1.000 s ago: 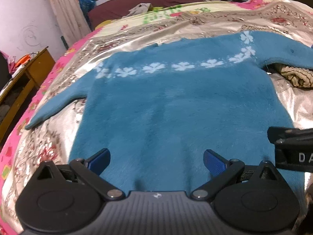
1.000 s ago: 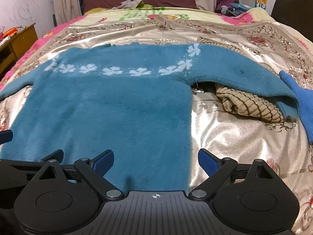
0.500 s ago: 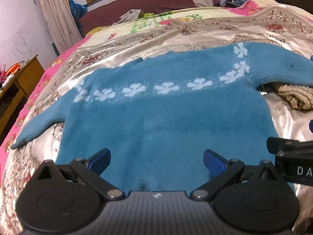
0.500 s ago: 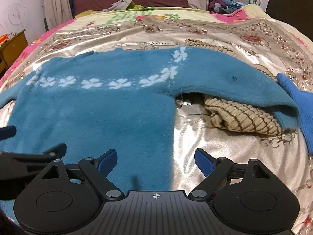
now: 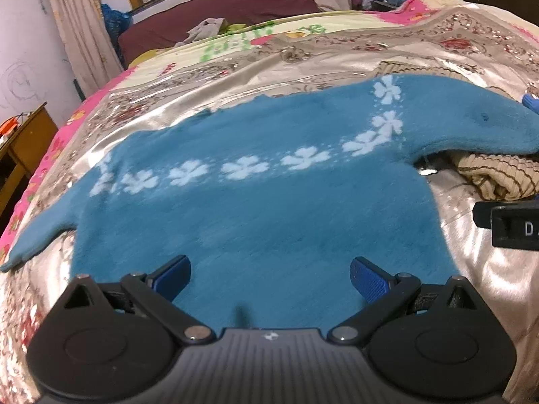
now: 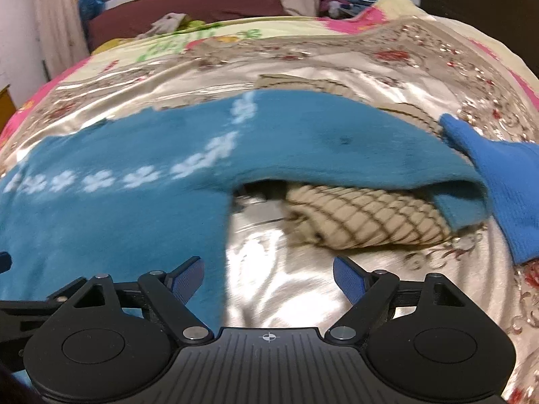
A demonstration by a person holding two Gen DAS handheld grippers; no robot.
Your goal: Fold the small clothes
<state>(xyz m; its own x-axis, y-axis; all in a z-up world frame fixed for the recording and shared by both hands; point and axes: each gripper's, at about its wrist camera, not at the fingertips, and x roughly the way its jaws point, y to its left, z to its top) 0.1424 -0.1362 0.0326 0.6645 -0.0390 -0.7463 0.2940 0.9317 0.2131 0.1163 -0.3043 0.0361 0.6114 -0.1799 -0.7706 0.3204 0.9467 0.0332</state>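
Couldn't see the sweater's (image 5: 256, 222) bottom hem, it was cut off behind my left gripper (image 5: 269, 277), whose jaws were wide with nothing in them, the teal body spread flat right ahead. My right gripper (image 6: 268, 277) had just been closing a bit but still stood wide and empty, sweater edge by its left finger, shiny bedspread (image 6: 303, 279) between. Further out, a sleeve draped over a beige knit thing (image 6: 367, 215), mostly hidden. Blue glove (image 6: 505, 181) past that.
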